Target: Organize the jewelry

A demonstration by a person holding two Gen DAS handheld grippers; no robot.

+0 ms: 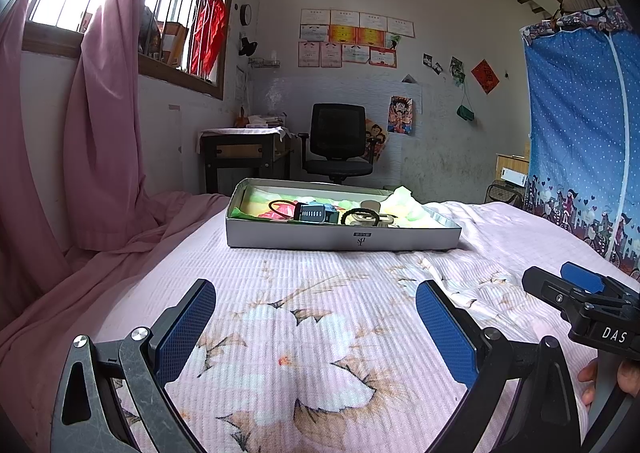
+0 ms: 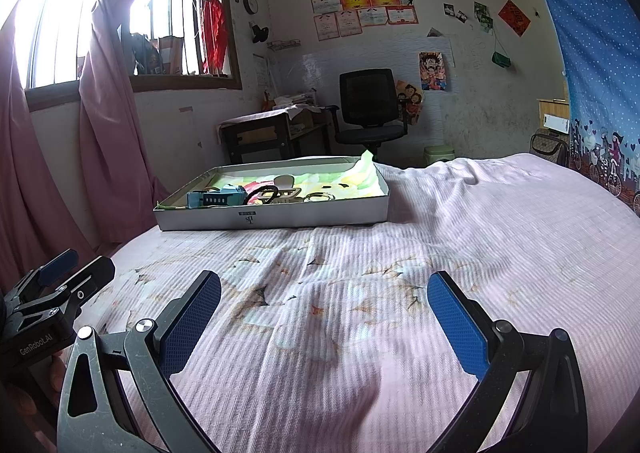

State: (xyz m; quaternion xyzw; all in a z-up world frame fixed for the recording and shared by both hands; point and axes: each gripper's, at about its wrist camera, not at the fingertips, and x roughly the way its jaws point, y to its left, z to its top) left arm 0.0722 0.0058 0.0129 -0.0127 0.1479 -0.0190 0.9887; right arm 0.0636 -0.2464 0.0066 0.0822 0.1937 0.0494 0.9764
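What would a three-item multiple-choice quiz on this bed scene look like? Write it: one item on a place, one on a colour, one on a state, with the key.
1. Where is the blue watch?
A. Inside the shallow grey box
B. On the bedspread beside the box
C. On the office chair

2. What colour are the pads of each gripper?
A. Red
B. Blue
C. Green

3. How do the left gripper and right gripper stand?
A. Both shut on jewelry
B. Left shut, right open
C. Both open, holding nothing

Key: 1 A, the watch lies in the box among a black hair tie and a beige hair claw. 2 B, both wrist views show blue textured pads. 3 C, only bare bedspread shows between the spread jaws.
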